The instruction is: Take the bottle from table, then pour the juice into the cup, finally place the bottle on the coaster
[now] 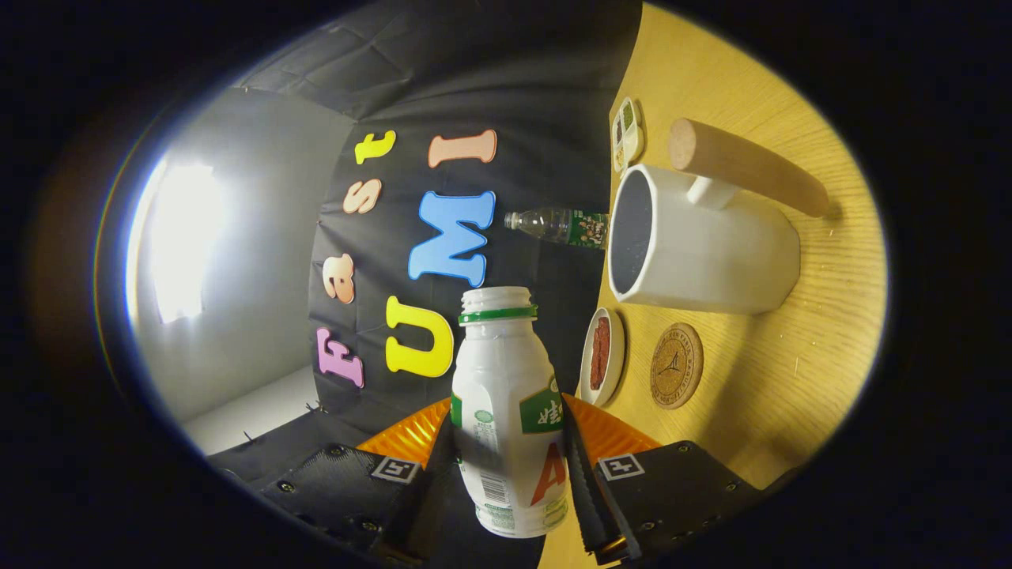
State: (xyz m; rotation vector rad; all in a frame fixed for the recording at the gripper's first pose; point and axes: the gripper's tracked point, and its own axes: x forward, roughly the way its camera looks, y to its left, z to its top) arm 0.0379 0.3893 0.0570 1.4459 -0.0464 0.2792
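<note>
Two fingers (510, 466) press on opposite sides of the white bottle (508, 411), gripping its lower body. The bottle's long axis runs straight ahead along the fingers, and its open, uncapped neck with a green ring points away from them. The view is rolled, so the wooden surface (791, 379) appears upright at one side. Beyond the neck, on that surface, stands a white cup (711, 253) with a wooden handle. Just beside the cup lies a round cork coaster (676, 365), next to a small dish (602, 356).
</note>
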